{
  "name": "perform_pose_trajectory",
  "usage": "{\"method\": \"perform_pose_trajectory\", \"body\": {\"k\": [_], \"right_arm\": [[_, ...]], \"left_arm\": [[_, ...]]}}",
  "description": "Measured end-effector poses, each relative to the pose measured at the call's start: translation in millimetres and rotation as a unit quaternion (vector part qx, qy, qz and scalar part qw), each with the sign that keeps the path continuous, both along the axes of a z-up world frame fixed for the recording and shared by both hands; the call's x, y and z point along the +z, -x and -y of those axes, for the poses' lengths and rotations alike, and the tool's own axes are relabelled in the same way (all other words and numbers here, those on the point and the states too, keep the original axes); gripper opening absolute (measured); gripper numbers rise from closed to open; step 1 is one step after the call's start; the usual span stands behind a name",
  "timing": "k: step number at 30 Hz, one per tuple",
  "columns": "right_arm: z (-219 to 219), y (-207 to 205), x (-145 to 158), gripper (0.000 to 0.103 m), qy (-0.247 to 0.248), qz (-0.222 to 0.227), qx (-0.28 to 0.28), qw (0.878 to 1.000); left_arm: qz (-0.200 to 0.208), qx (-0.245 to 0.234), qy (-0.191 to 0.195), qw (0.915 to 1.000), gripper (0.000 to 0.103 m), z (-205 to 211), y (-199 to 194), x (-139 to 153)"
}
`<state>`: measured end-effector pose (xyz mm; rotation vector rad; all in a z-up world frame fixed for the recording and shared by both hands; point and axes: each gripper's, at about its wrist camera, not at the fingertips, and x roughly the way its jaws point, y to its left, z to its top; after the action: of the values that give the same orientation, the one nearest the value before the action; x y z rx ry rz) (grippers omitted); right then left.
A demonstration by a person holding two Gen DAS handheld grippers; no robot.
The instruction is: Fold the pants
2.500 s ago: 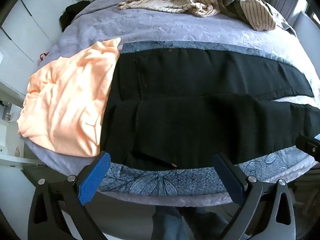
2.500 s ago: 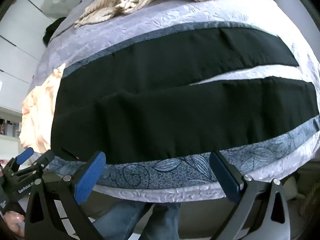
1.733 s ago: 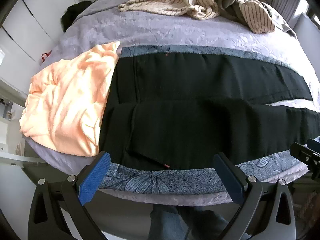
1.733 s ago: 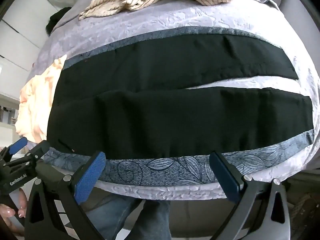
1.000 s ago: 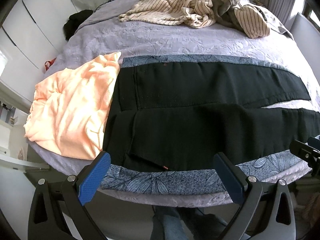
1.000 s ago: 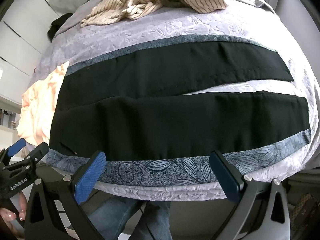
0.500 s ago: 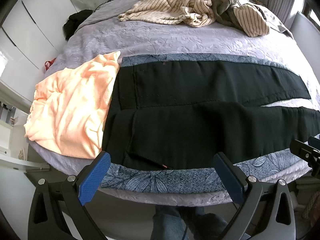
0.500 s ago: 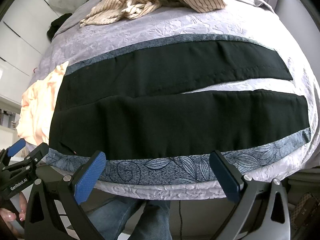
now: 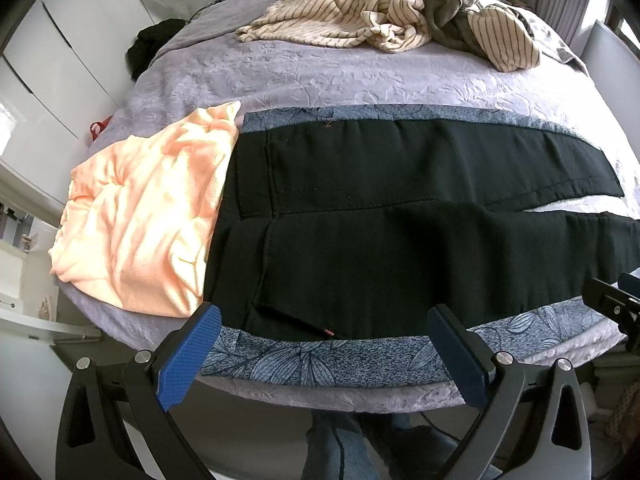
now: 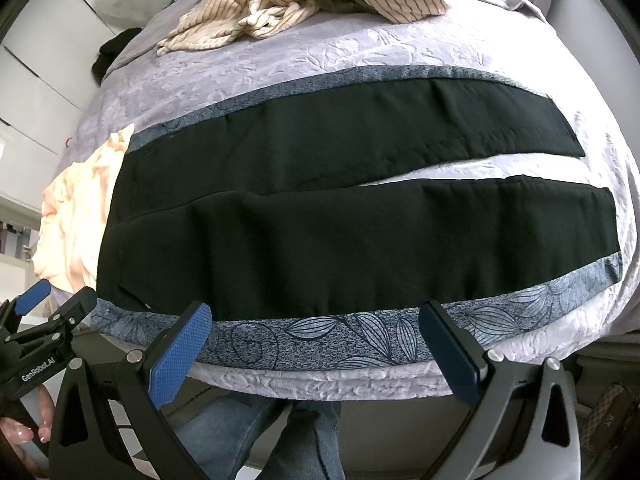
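A peach garment (image 9: 136, 220) lies at the left of the left wrist frame, its right edge touching the waist end of the black pants (image 9: 400, 240). A heap of striped clothing (image 9: 380, 20) occupies the upper centre of the frame, well apart from the pants. A small dark item (image 9: 150, 46) sits at the upper left edge of the bed (image 9: 280, 76).

The pants lie flat across a blue leaf-patterned cloth (image 9: 300, 360) at the near edge of the bed, waist to the left of the frame, the two legs running to the right with a narrow gap between them.

The left gripper (image 9: 324, 348) is released, fingers (image 9: 188, 356) spread wide, holding nothing, just below the waist end. The right gripper (image 10: 316, 348) is likewise spread and empty, fingers (image 10: 180, 352) just below the near leg. The person's jeans (image 10: 256, 436) show at the bottom centre.
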<state>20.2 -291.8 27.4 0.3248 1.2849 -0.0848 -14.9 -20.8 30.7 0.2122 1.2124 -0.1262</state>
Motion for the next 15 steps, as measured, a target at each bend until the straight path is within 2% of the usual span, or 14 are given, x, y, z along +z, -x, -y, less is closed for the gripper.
{"method": "perform_pose_trajectory", "body": {"k": [15], "right_arm": [[-2.2, 1.8, -2.1, 0.103, 0.010, -0.003, 0.002, 1.000]], "left_arm": [[-0.006, -0.011, 0.013, 0.9998, 0.103, 5.1, 4.8, -1.0]]}}
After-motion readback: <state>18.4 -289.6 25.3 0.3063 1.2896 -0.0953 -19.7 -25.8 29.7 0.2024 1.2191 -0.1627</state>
